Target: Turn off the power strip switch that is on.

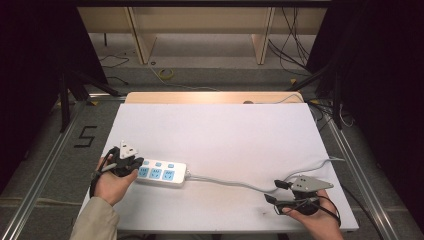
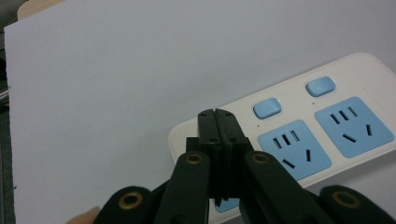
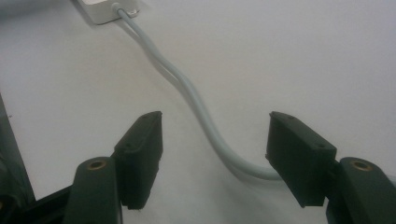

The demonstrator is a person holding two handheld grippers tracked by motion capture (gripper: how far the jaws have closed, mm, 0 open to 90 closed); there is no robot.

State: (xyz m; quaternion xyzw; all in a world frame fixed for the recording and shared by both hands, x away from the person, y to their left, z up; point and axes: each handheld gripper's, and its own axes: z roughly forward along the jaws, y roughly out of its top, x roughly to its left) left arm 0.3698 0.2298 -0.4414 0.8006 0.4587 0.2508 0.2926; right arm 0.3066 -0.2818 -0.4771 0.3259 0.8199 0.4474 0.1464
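A white power strip (image 1: 161,172) with blue sockets and blue switches lies on the white board (image 1: 215,130). Its grey cable (image 1: 227,183) runs right towards the board's edge. My left gripper (image 1: 135,164) sits at the strip's left end. In the left gripper view its jaws (image 2: 218,122) are pressed together with nothing between them, tips just over the strip's (image 2: 322,116) end. My right gripper (image 1: 272,191) rests near the front right, open. In the right gripper view the cable (image 3: 187,88) passes between its spread jaws (image 3: 215,125) without touching the pads (image 3: 140,149).
The board covers a wooden table (image 1: 210,97) whose far edge shows behind it. Metal rails (image 1: 45,165) flank both sides. Shelving legs and loose wires (image 1: 165,74) lie on the floor beyond. Black curtains close in left and right.
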